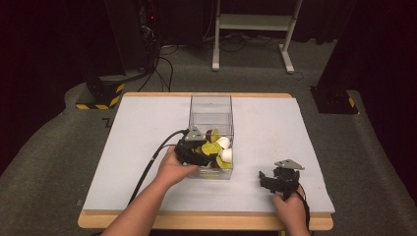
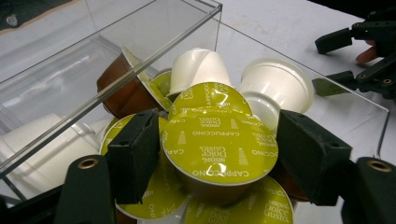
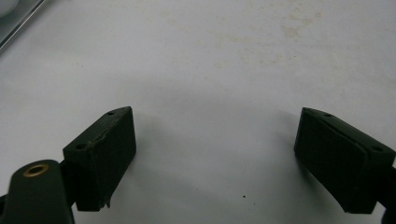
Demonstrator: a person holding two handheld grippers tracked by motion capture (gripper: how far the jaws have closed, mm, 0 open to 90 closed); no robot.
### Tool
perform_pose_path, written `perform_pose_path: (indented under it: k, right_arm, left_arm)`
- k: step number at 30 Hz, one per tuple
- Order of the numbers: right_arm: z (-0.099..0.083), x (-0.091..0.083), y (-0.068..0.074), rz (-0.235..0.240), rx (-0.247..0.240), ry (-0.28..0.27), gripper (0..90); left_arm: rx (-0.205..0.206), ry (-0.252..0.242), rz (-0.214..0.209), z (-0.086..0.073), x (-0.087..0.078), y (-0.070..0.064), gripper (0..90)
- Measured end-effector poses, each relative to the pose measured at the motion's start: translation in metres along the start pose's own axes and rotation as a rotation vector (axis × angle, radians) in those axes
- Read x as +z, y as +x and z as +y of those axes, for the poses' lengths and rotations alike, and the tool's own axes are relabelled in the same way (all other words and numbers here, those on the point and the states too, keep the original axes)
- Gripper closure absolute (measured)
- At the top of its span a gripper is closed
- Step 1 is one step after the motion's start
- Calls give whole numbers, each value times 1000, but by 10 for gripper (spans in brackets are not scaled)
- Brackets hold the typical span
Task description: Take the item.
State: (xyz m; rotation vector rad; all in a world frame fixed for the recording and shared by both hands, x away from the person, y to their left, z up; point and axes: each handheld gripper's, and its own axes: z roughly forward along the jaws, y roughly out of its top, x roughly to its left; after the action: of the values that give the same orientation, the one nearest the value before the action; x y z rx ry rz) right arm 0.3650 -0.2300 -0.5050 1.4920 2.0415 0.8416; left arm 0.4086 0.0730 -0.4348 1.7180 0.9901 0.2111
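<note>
Capsule (image 2: 219,147) w/ green Cappuccino lid sits between left claw (image 2: 217,156) jaws, atop pile in clear box (image 1: 210,105). Right claw (image 3: 217,154) apart, empty, over tabletop (image 1: 142,147).

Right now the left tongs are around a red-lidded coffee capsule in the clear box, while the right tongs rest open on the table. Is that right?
Not quite: the capsule between the left tongs has a yellow-green lid, as the left gripper view shows. The rest holds: it sits in the clear box, and the right tongs rest open on the table.
</note>
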Motion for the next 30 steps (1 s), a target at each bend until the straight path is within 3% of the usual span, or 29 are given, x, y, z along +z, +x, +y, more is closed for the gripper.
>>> perform_pose_path:
  k: [4,18,22,24,30]
  right_arm:
    - [0,0,0,0,0,0,128]
    - [0,0,0,0,0,0,128]
    - [0,0,0,0,2,0,128]
    - [0,0,0,-1,1,1,128]
    - [0,0,0,1,6,-1,128]
  left_arm:
    - [-11,1,-3,-1,1,-1,345]
    - [10,-9,-11,-1,-3,-2,373]
    - [-14,-29,-8,-2,-4,-3,373]
    - [0,-21,-10,-1,-6,0,373]
    - [-40,-50,-18,1,-13,4,374]
